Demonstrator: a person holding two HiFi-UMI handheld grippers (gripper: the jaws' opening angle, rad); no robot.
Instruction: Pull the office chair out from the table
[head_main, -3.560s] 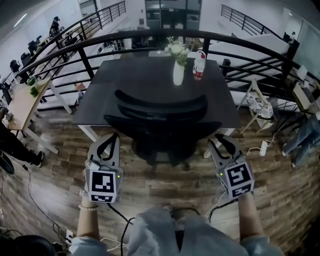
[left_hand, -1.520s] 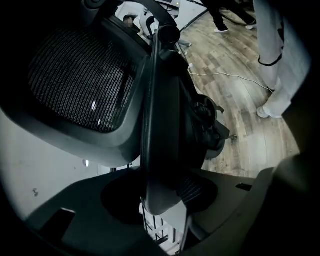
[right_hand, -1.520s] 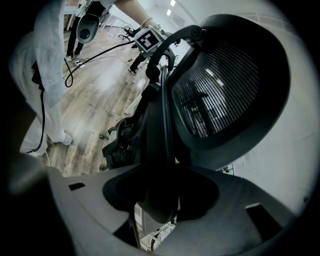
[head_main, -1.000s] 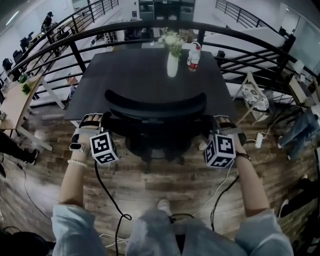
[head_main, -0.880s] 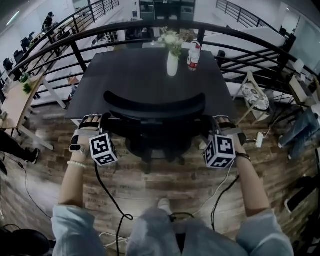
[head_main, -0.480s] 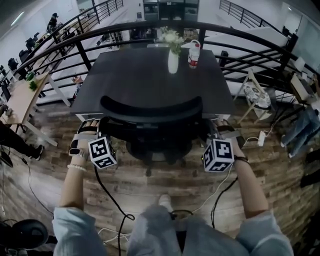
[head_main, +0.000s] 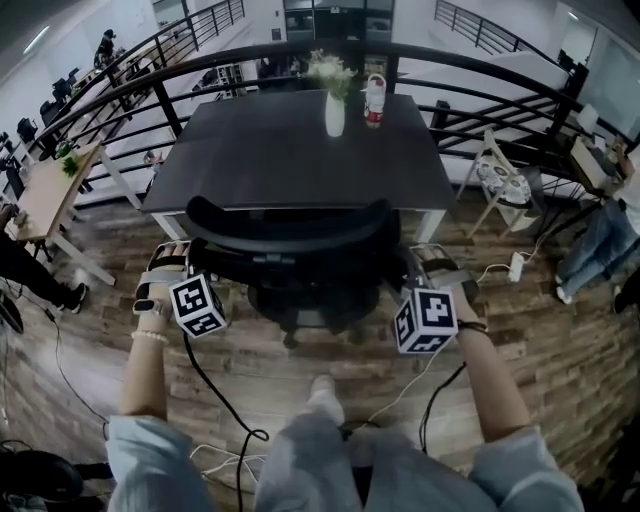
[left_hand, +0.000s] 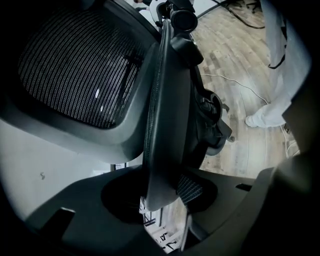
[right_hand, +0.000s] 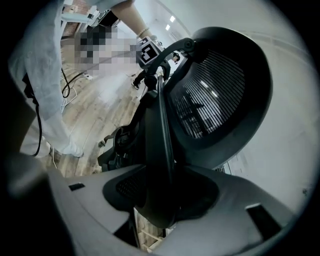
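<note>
Office chair (head_main: 290, 240): stands against the dark table's (head_main: 280, 150) near edge. We clamp left gripper (left_hand: 160, 200) and right gripper (right_hand: 160, 200) on its backrest rim. Likely heavy and rolling, with a stiff frame and yielding mesh.

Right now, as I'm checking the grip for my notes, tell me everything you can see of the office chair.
The office chair is black, with a curved, plastic-looking frame round a mesh backrest, a seat and a dark base beneath. It stands upright on the wood floor, back toward the person, close to the near edge of the dark table. The left claw and right claw each clamp one side edge of the backrest.
</note>
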